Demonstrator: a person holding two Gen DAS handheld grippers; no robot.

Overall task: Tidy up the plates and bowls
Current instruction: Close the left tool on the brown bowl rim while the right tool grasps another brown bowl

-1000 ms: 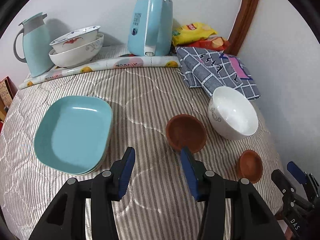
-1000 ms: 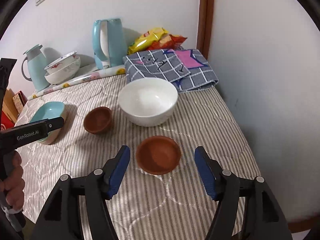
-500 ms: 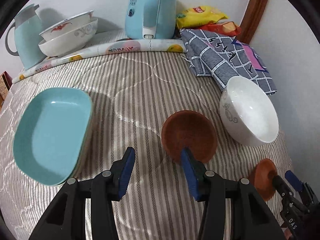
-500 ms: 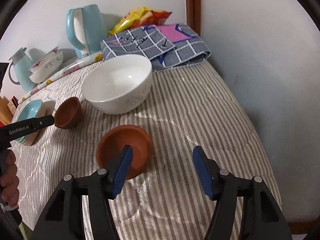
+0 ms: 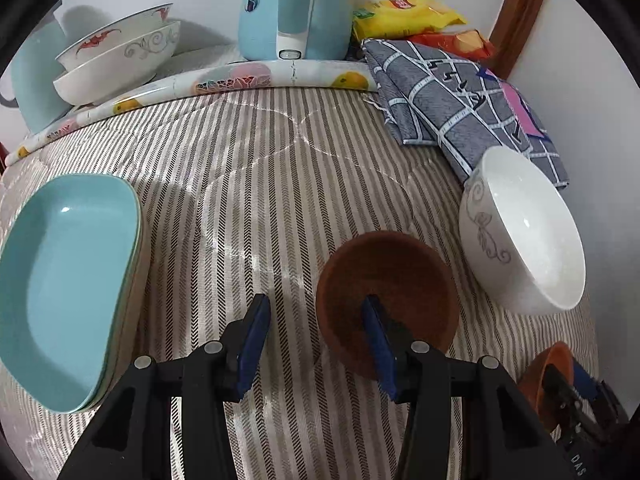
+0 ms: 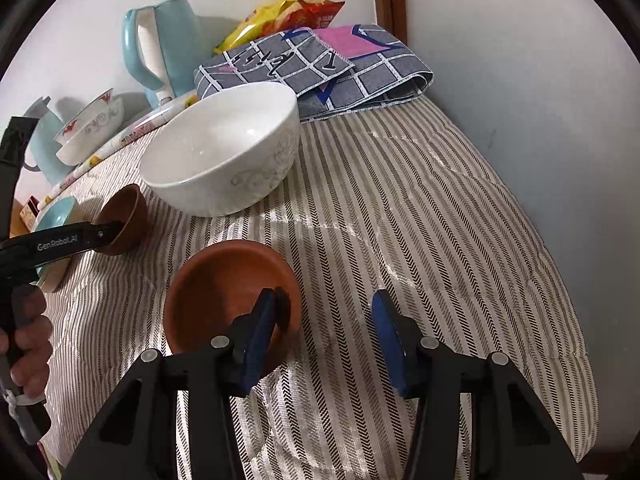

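My left gripper [image 5: 316, 344] is open, its right finger inside a small brown bowl [image 5: 384, 292] and its left finger outside the bowl's left rim. My right gripper [image 6: 326, 338] is open, its left finger inside a brown saucer [image 6: 228, 292] and its right finger over the cloth. A large white bowl [image 5: 520, 232] stands right of the brown bowl and also shows in the right wrist view [image 6: 224, 148]. Stacked teal plates [image 5: 68, 280] lie at the left. Two patterned bowls [image 5: 116, 56] are stacked at the back left.
A blue kettle [image 5: 296, 4] and a teal jug [image 5: 32, 80] stand at the back on a fruit-print mat [image 5: 200, 84]. A folded checked cloth [image 5: 460, 92] and snack bags [image 5: 408, 12] lie at the back right. The wall is close on the right.
Both grippers moved forward and down. The left one's right finger now reaches into the brown bowl. The right one shifted right, so its left finger now sits in the saucer.
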